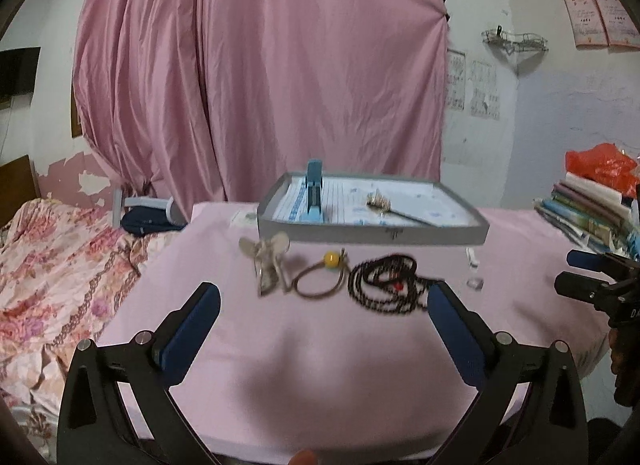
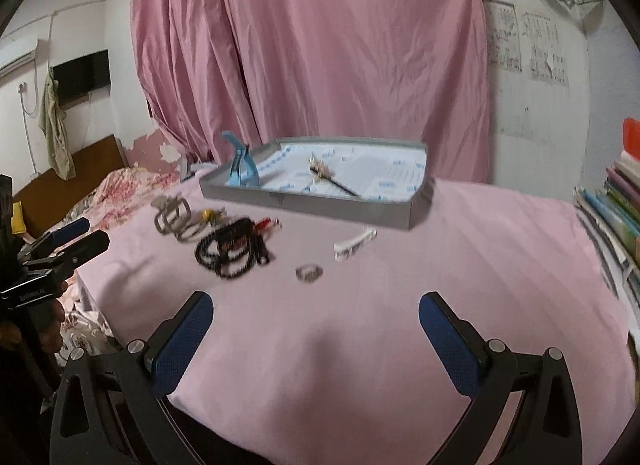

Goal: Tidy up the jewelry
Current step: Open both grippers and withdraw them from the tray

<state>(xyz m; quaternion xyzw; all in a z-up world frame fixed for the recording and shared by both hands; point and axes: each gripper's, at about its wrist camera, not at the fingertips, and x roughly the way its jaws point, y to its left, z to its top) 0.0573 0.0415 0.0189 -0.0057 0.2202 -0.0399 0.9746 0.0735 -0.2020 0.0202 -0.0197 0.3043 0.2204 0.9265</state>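
A shallow grey tray (image 1: pixel 372 234) (image 2: pixel 344 212) sits at the back of the pink-covered table, holding a blue hair clip (image 1: pixel 314 195) (image 2: pixel 240 167) and a gold-headed hairpin (image 1: pixel 390 207) (image 2: pixel 332 177). In front of it lie a silver butterfly clip (image 1: pixel 268 261) (image 2: pixel 172 213), a hair tie with a yellow bead (image 1: pixel 320 279) (image 2: pixel 208 215), a black bead necklace (image 1: pixel 384 283) (image 2: pixel 232 251), a clear ring (image 1: pixel 475 283) (image 2: pixel 309 273) and a white clip (image 2: pixel 354 245). My left gripper (image 1: pixel 324 301) is open, short of the jewelry. My right gripper (image 2: pixel 316 305) is open just before the ring.
A stack of books (image 1: pixel 592 209) (image 2: pixel 612 221) lies on the table's right side with a red bag (image 1: pixel 604 165) on top. A floral-covered bed (image 1: pixel 52 265) lies left of the table. A pink curtain (image 1: pixel 260 65) hangs behind.
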